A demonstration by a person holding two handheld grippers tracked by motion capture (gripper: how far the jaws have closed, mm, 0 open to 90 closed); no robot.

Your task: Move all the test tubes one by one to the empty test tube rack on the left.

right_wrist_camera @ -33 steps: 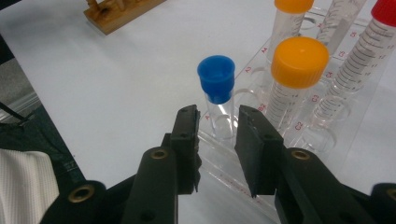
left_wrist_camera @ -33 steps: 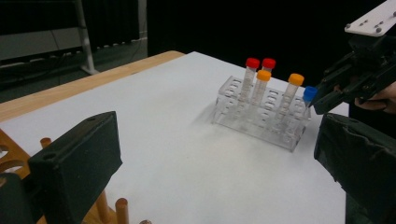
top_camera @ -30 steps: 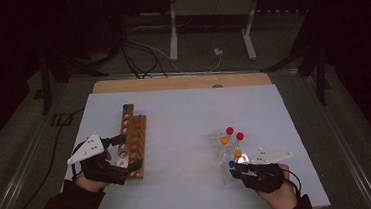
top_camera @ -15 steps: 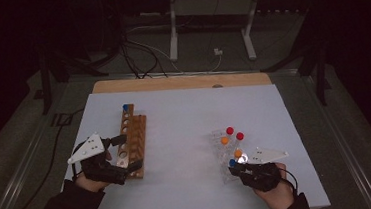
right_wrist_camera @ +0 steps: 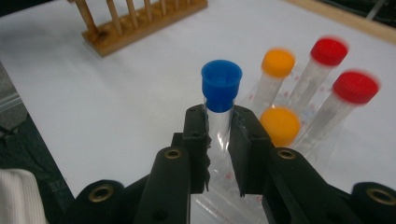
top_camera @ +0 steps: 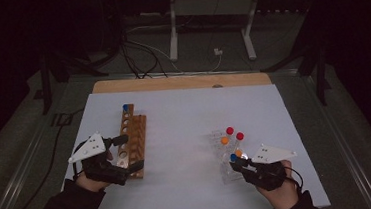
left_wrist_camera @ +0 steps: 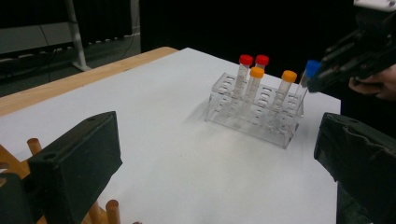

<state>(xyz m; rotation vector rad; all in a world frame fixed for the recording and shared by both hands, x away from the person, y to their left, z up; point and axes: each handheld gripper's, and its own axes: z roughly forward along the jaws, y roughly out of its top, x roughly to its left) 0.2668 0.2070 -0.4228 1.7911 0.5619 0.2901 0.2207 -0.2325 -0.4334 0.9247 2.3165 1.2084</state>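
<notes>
Right now the right gripper point(right_wrist_camera: 218, 140) is clamping its two black jaws on the clear plastic test tube with the blue screw cap point(right_wrist_camera: 221, 100), gripping it just below the cap, with its jaws having just closed in on the tube. That blue-capped tube is standing nearly upright at the near end of the clear acrylic tube rack point(left_wrist_camera: 254, 116), which is sitting on the white table sheet point(top_camera: 185, 124) toward the person's right; whether its lower end is seated in a hole of the rack is hard to tell. Beside it in the rack, two clear tubes with orange caps point(left_wrist_camera: 256, 73) and two clear tubes with red caps point(left_wrist_camera: 245, 59) are standing, tilting slightly. Over on the left, the left gripper point(top_camera: 122, 152) is holding its jaws wide apart on either side of the near end of the long wooden tube rack with round holes point(top_camera: 135, 138); the pads are pressing on nothing that can be seen. At the far end of that wooden rack, another blue-capped tube point(top_camera: 125, 107) is standing by itself. Both hands are resting near the front edge of the table, well apart from each other.
</notes>
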